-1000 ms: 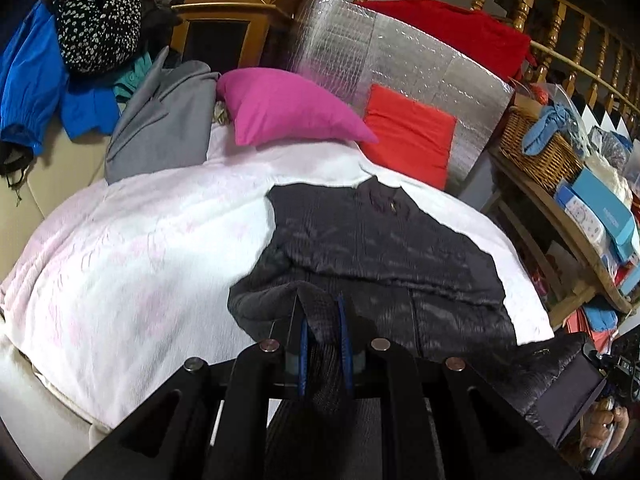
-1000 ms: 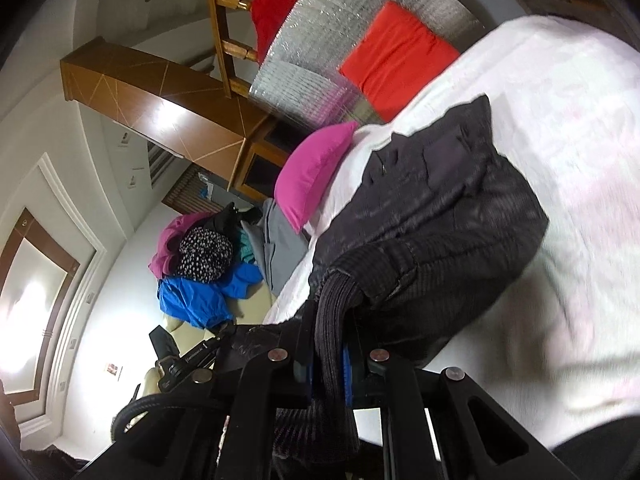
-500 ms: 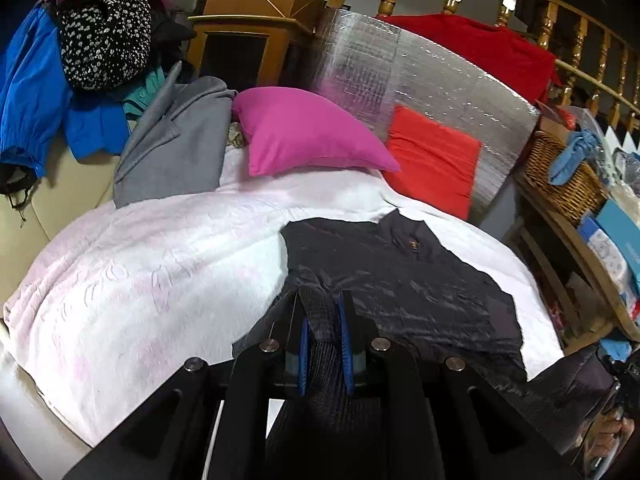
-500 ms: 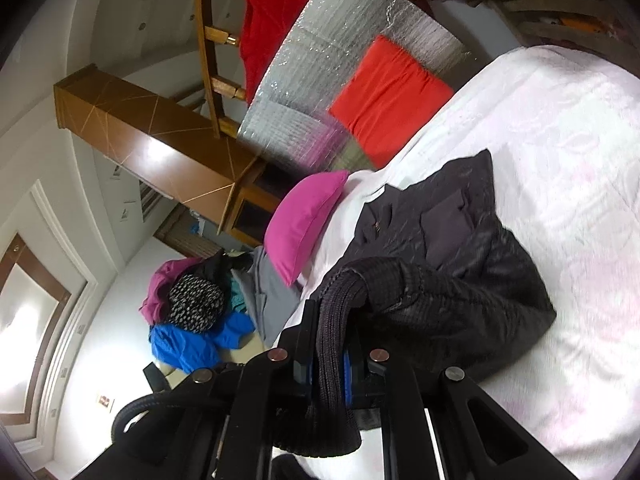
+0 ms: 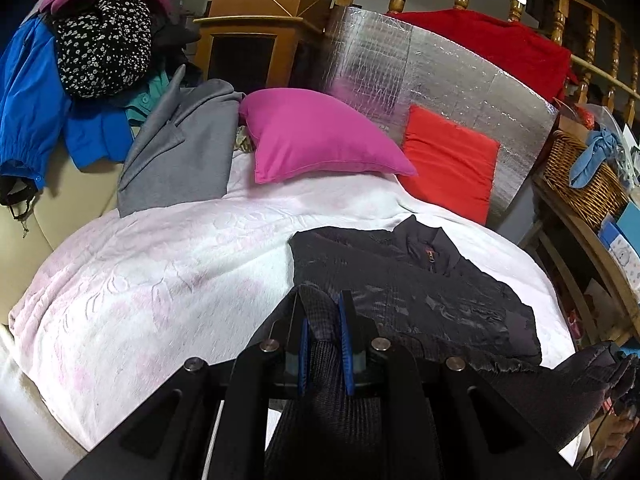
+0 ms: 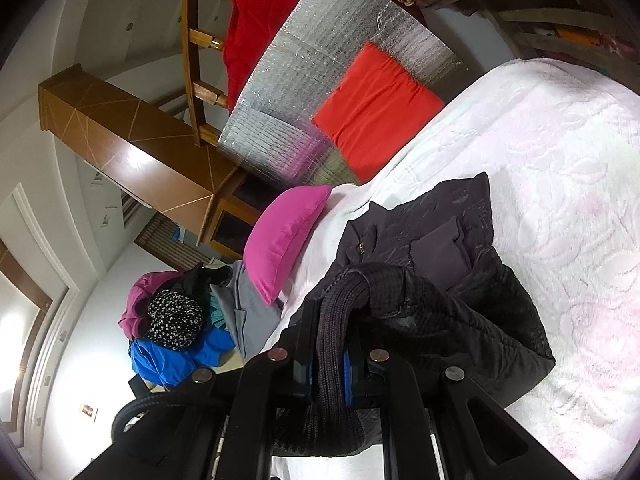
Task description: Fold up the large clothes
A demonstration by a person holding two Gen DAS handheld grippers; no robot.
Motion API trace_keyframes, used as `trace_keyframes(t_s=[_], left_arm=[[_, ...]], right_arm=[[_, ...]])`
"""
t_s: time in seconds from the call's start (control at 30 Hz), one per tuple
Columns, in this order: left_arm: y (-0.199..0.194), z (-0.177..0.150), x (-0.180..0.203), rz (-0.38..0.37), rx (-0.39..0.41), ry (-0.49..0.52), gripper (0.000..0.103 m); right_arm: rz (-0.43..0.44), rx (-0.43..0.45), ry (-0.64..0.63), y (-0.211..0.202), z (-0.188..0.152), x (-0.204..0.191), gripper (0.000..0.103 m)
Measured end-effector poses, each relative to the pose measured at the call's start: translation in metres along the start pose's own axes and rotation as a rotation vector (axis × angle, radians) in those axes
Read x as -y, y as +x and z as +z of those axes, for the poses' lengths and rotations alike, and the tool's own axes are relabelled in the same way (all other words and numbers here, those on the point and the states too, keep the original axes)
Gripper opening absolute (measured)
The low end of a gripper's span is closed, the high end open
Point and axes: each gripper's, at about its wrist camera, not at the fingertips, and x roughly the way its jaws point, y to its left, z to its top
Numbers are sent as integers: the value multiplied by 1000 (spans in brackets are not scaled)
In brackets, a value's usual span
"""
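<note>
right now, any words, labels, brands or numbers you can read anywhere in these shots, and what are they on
No text can be read in either view.
dark jacket: a small reddish mark at the collar zip, too small to read.
blue boxes on the shelf at the right edge: printed patterns, blurred, no legible words.
small picture on the wall: too small to make out.
</note>
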Motion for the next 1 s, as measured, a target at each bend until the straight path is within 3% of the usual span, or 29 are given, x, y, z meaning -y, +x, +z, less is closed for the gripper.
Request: trace_keyframes(t_s=[1.0], left_arm=[[29, 37, 14, 6, 23, 18, 15]], right_arm=[[-27, 19, -70, 25, 44, -14, 10]])
